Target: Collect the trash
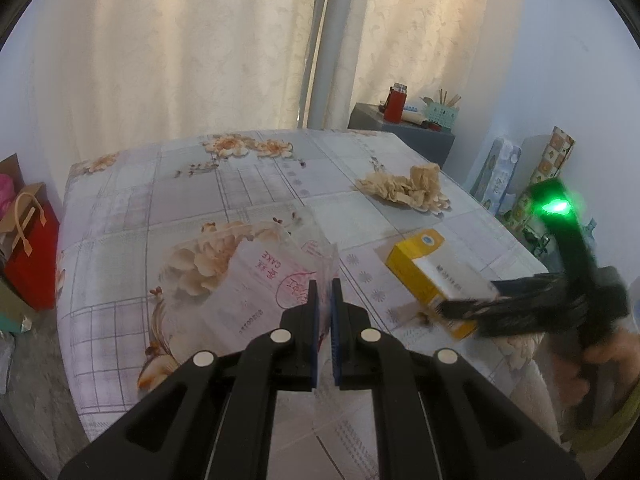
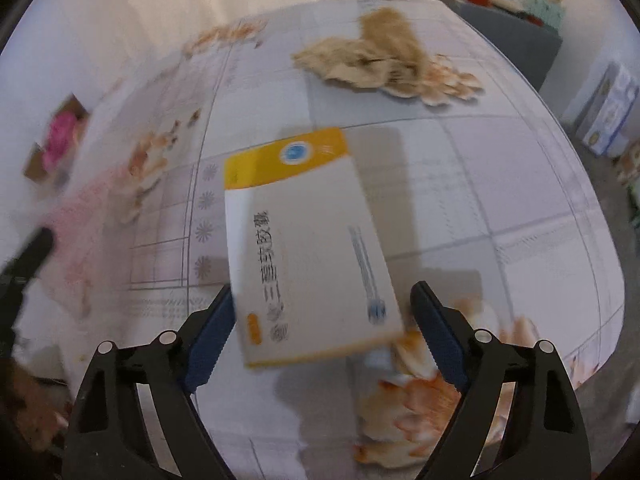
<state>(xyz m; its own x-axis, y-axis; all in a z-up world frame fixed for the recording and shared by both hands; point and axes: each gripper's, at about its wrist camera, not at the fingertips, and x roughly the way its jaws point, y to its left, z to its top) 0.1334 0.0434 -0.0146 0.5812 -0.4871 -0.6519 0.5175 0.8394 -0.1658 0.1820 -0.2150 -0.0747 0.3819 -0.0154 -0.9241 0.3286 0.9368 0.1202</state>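
Yellow-white box [image 2: 304,240] between spread right gripper [image 2: 320,320] jaws, unpinched

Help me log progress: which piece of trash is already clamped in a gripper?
The clear plastic wrapper, pinched by the left gripper; the yellow box lies unclamped.

I see cream curtains [image 1: 192,48] behind the counter's floral cloth [image 1: 256,184]. A red flask [image 1: 396,104] stands on a grey cabinet [image 1: 424,136]; a red gift bag [image 1: 32,248] sits at the left.
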